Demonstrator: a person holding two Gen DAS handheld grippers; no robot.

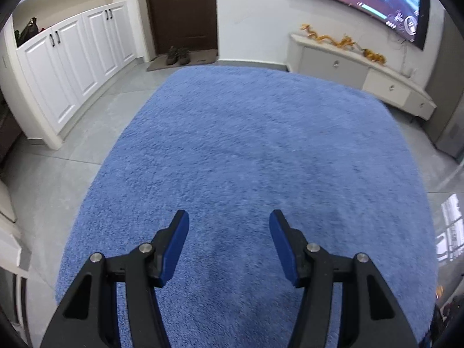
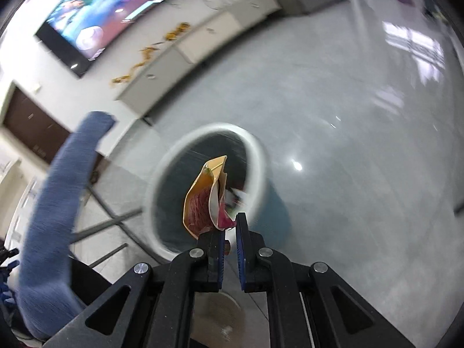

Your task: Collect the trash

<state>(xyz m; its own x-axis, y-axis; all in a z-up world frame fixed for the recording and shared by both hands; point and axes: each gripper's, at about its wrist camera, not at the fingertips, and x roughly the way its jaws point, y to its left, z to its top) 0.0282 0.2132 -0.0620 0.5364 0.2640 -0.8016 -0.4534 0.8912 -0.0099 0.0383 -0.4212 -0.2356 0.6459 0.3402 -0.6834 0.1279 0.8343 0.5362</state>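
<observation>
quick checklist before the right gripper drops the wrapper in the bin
1. Wrapper held by right gripper: ok, its lower edge sits between the nearly closed fingers.
2. Wrapper lined up with the bin opening: ok in this view, it shows against the dark inside; its real height above the rim: cannot tell.
3. Room in the bin: cannot tell, some trash shows inside, blurred.
4. Bin upright and steady: cannot tell, the picture is motion-blurred.
5. Left gripper free: ok, open, holding nothing, over the blue rug.
6. More trash on the rug: none in view.
</observation>
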